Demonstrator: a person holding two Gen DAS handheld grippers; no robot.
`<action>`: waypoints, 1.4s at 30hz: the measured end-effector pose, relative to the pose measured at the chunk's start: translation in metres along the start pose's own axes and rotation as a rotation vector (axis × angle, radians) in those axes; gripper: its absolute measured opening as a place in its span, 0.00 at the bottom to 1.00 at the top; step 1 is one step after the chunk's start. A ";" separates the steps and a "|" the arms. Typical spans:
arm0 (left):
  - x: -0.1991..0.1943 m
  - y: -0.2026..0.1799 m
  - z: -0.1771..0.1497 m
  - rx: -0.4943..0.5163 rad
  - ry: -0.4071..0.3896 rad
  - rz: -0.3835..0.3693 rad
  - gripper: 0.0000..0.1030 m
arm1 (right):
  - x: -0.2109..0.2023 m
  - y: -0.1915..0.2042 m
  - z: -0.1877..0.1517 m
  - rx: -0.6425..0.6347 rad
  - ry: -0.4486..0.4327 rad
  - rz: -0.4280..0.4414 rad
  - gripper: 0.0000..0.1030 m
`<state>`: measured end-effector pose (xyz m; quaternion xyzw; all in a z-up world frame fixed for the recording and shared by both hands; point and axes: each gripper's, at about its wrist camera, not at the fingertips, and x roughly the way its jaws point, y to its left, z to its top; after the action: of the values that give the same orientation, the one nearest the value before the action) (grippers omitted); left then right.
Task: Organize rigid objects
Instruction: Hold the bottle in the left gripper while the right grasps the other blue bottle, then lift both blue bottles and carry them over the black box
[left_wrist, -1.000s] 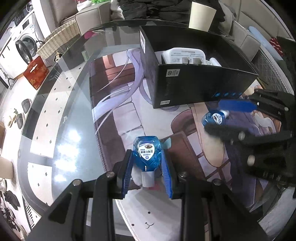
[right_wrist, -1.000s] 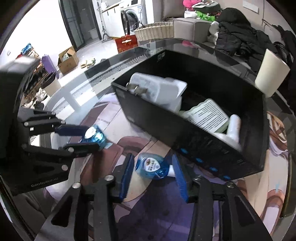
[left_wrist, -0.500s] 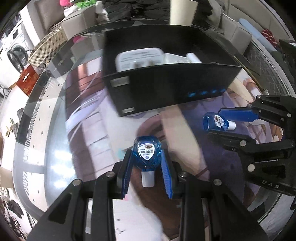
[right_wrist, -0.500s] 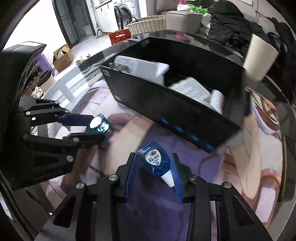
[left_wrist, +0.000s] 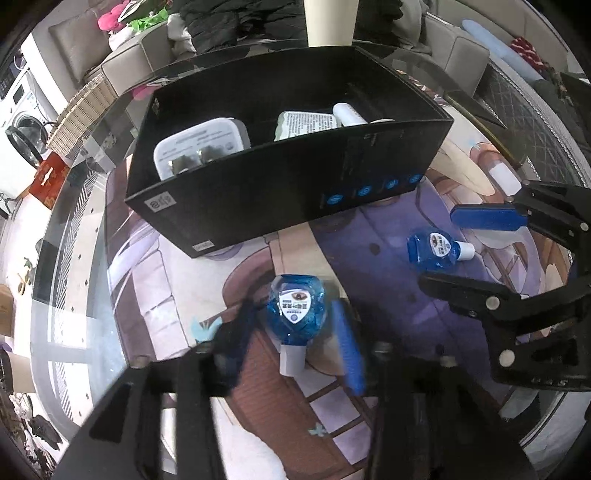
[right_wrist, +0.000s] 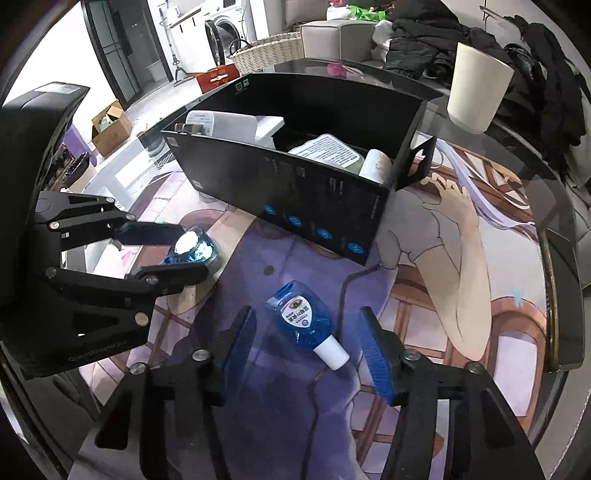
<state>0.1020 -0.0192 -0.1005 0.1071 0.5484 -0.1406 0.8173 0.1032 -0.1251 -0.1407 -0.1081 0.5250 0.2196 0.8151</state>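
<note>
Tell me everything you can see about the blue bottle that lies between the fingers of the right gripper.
The blue bottle is small, of clear blue plastic with blue liquid inside, a shield-shaped white and blue label on its face and a white cap. It lies flat on the printed mat, cap toward the camera, tilted to the right. The right gripper has just been opening; its blue pads stand clear on both sides, so nothing grips the bottle. The black box stands behind it, apart.

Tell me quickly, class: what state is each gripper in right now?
Left gripper: jaws just opened, small blue liquid bottle loose between them.
Right gripper: jaws just opened, second blue white-capped bottle lying free between them.
</note>
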 end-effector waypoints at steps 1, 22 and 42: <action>0.000 0.001 -0.001 -0.004 -0.001 -0.005 0.50 | 0.001 -0.001 -0.001 -0.002 0.002 0.006 0.56; -0.008 0.013 -0.007 -0.018 -0.010 -0.035 0.28 | 0.003 0.021 0.007 -0.061 -0.001 -0.004 0.35; -0.147 0.003 -0.028 0.076 -0.677 0.158 0.28 | -0.137 0.030 -0.001 -0.071 -0.657 -0.057 0.35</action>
<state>0.0260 0.0093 0.0256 0.1269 0.2307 -0.1248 0.9566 0.0396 -0.1326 -0.0161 -0.0745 0.2228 0.2380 0.9424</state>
